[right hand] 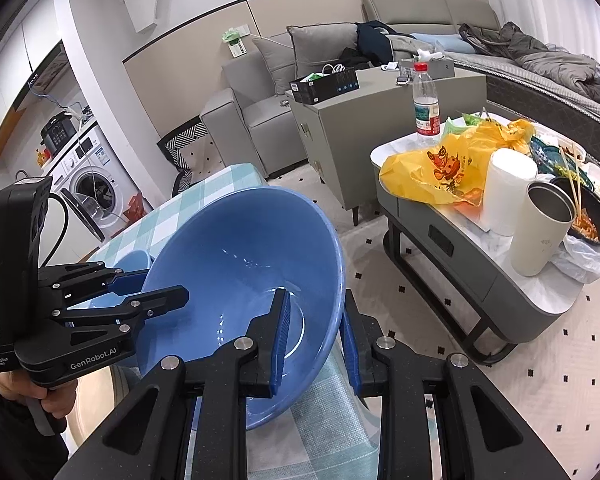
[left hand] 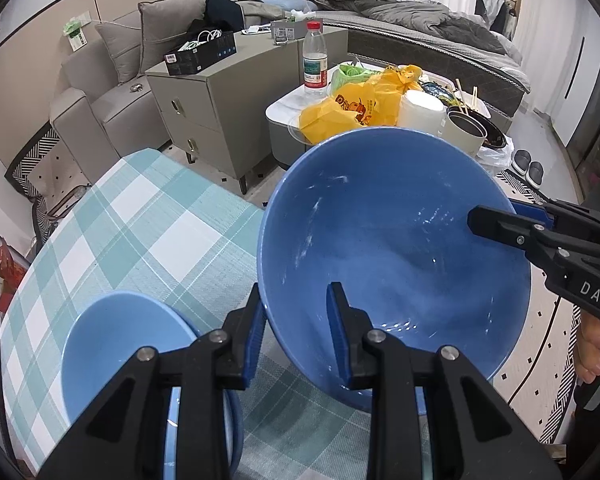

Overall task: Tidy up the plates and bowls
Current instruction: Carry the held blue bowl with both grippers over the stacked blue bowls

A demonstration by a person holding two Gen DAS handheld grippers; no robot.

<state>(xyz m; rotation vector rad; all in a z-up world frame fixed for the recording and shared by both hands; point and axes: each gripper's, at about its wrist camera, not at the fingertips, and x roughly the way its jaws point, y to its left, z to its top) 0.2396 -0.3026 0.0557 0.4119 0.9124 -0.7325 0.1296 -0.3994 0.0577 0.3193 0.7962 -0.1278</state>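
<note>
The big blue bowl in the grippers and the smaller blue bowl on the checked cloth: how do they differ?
1. The big blue bowl is far wider and deeper than the smaller blue bowl.
2. The big blue bowl is tilted and gripped at its rim by the left hand-held gripper and the right hand-held gripper; nothing grips the smaller blue bowl, which sits lower on the checked cloth.

Both are blue, glossy and empty.

Both wrist views look steeply down, close, sharing the big blue bowl [left hand: 392, 248].
</note>
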